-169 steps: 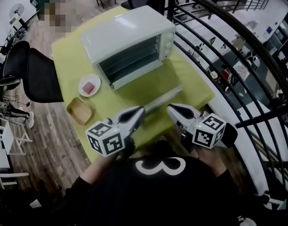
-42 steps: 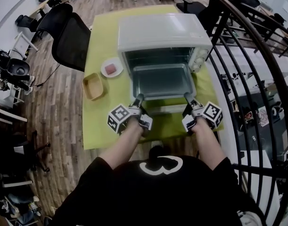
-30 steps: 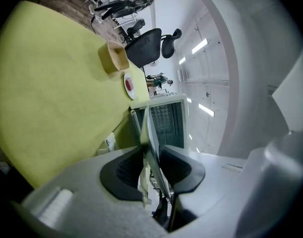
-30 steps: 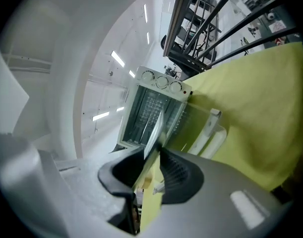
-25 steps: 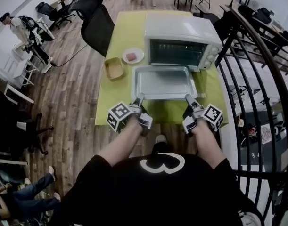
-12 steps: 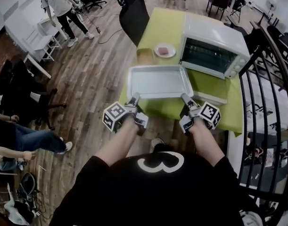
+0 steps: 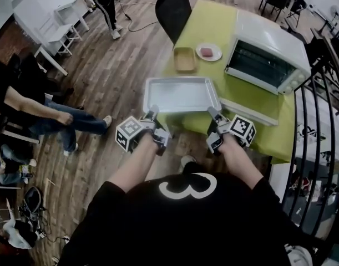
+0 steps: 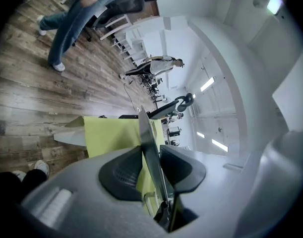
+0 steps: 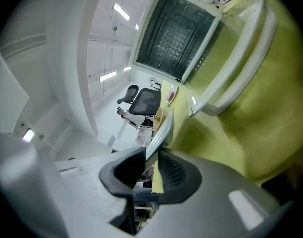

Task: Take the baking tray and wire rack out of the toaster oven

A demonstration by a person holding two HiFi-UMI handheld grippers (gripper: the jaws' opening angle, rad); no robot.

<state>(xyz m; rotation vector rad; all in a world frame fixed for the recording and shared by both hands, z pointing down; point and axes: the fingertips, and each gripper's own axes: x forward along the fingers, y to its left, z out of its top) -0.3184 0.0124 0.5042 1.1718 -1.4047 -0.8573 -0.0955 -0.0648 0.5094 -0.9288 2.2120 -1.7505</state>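
**Tray clear of the oven, pinched at both near corners**

The head view shows the baking tray (image 7: 181,93) held in the air over the counter's (image 7: 213,21) near left corner. It is well apart from the toaster oven (image 7: 269,60), whose door (image 7: 249,111) lies open.

Only the gripper views show the grip itself. The left hand-held gripper (image 8: 150,155) has its pads clamped on the tray's thin rim. The right hand-held gripper (image 9: 150,157) clamps the rim too (its jaws have just been closing further).

The right gripper view alone looks into the oven's dark chamber, where thin bars cross; whether these are the wire rack I cannot tell.

Beyond the tray sit a tan dish (image 7: 184,59) and a plate (image 7: 208,52). A black chair (image 7: 173,7) stands at the counter's far left, seated people's legs (image 7: 75,121) fill the floor to the left, and a dark railing (image 7: 319,121) closes off the right
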